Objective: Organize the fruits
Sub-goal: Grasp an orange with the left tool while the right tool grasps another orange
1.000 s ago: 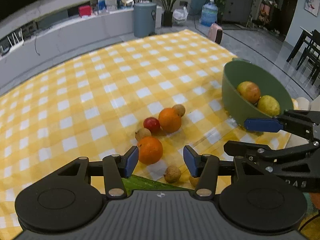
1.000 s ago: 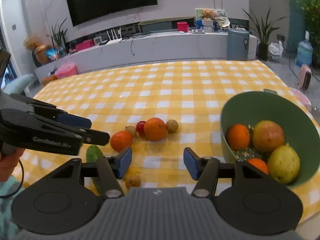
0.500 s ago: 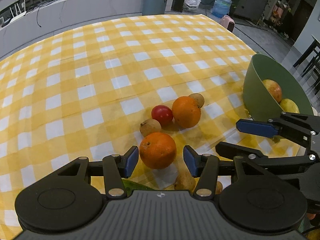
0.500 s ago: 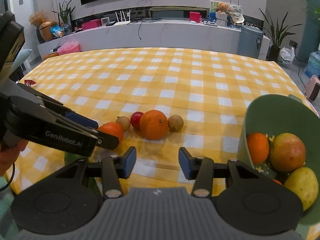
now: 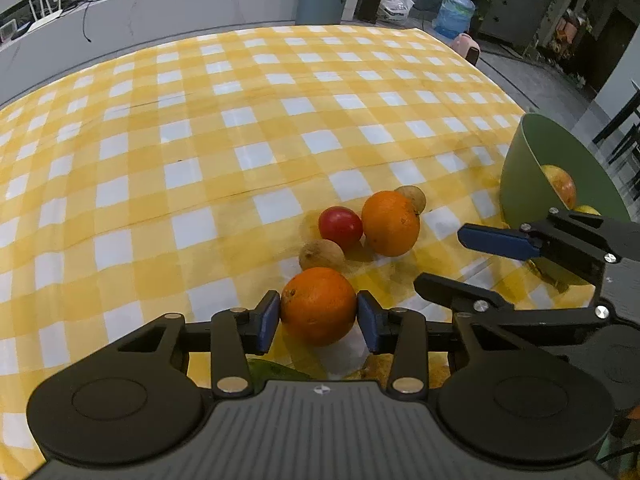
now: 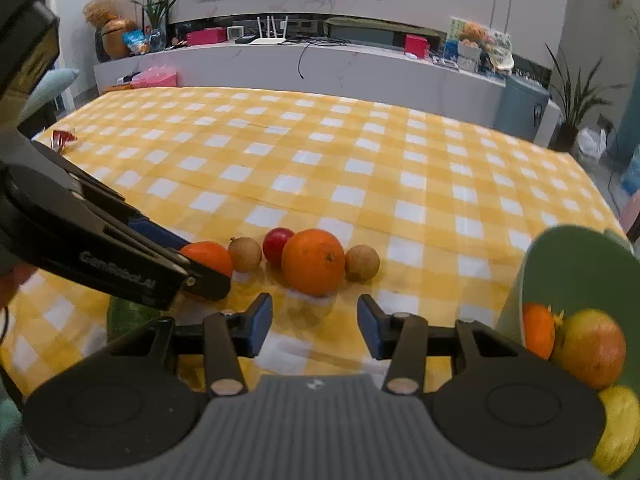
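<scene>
The left gripper [image 5: 319, 316] has just been closing on the near orange [image 5: 318, 305], and its blue pads now sit against the fruit's two flanks, at three and nine o'clock of the ball; the orange rests on the yellow checked cloth [image 5: 200, 160] at the near edge of the table, not yet lifted. The right gripper [image 6: 315, 320] has also been narrowing, yet nothing lies between its jaws — they stand partly open above bare cloth, with the second orange [image 6: 313, 261] just beyond at twelve o'clock.

That second orange touches a red fruit [image 6: 277, 244] at its ten o'clock, and a small brown fruit [image 6: 362, 263] sits just beside it at three o'clock; another brown fruit [image 6: 245, 254] lies at nine o'clock of the red one. The green bowl [image 6: 576, 264] stands at three o'clock, already holding several fruits.

An orange is probably firm and fairly heavy, its rind grippy enough but its round shape apt to roll; hold it across its widest part — a pinch off centre would likely squirt it free.
</scene>
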Tool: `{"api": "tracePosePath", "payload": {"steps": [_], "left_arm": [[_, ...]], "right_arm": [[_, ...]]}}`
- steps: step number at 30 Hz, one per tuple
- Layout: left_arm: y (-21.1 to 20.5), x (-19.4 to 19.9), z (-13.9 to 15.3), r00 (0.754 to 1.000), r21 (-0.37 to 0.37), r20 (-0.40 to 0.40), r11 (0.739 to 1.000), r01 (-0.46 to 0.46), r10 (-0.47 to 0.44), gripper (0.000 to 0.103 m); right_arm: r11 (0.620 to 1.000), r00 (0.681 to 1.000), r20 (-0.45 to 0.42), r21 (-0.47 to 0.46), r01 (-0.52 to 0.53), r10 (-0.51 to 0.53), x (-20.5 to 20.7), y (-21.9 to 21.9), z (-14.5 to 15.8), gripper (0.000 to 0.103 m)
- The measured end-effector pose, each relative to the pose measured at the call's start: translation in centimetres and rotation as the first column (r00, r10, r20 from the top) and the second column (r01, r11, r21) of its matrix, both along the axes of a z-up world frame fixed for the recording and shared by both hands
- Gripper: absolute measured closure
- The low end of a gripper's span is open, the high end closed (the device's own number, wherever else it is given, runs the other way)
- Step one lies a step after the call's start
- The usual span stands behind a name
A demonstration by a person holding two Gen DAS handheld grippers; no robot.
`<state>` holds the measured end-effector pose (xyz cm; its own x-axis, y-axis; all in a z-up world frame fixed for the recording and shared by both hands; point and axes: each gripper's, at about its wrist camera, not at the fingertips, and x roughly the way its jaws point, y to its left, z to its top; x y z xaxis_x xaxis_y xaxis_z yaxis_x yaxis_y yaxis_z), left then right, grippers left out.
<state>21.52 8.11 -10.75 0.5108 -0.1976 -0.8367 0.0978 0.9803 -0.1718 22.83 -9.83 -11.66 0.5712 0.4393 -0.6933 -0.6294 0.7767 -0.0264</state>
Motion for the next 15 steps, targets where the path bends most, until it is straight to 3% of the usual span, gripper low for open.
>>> {"api": "tracePosePath", "payload": {"steps": [11,15], "left_arm": [[1.3,-0.5,1.6,0.998,-0.027,0.036,0.998,-0.05,0.051,0.057],[1.4,-0.5,1.6,0.998,-0.03,0.039,0.998,-0.054,0.055,0.057]], "right_arm": [[0.993,0.993,0.109,-0.115,-0.029,0.041,0.9,3.3,-0.9,0.057],[0.991,0.993,0.111,-0.132,-0.031,0.046,1.2,4.1,-1.2,0.058]]}}
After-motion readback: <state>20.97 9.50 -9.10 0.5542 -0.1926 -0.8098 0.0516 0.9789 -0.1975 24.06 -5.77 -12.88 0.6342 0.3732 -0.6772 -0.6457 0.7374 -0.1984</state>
